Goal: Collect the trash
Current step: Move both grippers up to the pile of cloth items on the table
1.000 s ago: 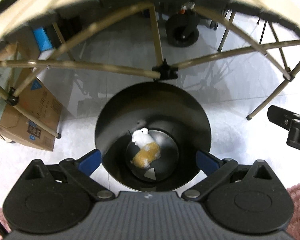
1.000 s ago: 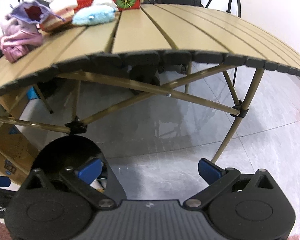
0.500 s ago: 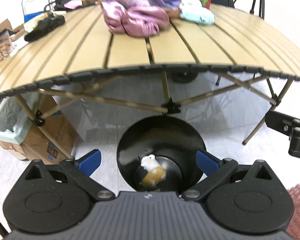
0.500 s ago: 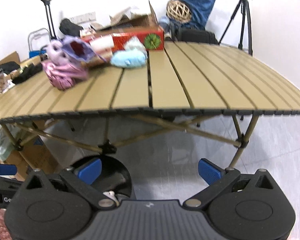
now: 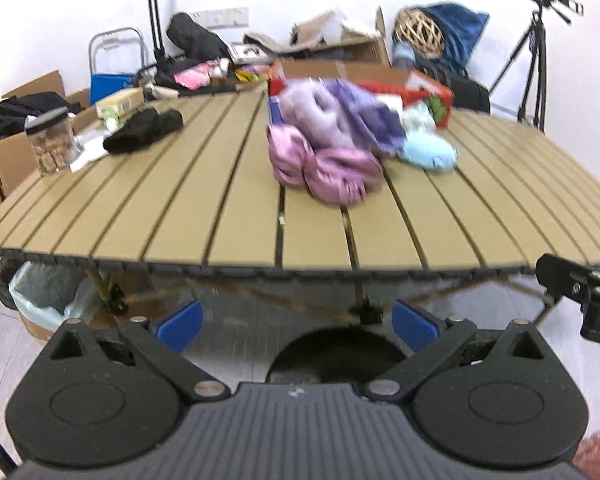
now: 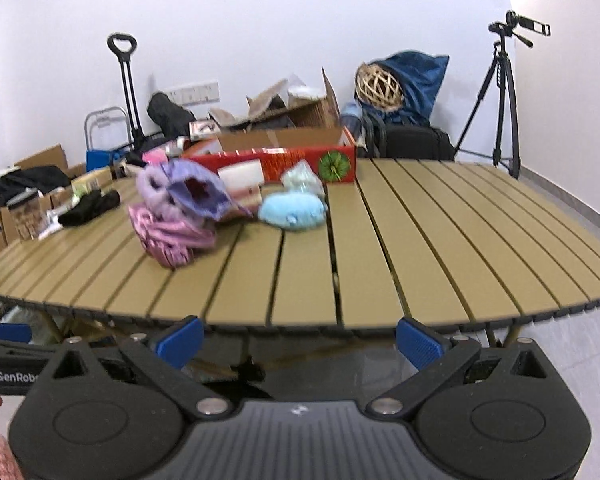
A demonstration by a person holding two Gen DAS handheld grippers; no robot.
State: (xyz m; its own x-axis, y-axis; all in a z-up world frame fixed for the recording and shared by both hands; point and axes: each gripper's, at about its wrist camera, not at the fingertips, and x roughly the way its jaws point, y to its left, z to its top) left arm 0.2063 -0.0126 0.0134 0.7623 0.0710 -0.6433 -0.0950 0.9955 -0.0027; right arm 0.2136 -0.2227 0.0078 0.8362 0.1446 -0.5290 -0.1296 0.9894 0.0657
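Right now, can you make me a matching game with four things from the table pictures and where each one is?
Things:
1. black cloth
2. light blue plush toy
3. clear jar
4. tripod

Places:
A. on the floor, past the table's far right corner
B. at the table's far left edge
C. on the slats in front of the red box
D. on the slats just right of the jar

Pairs: 1-D, 2-C, 3-B, 4-A
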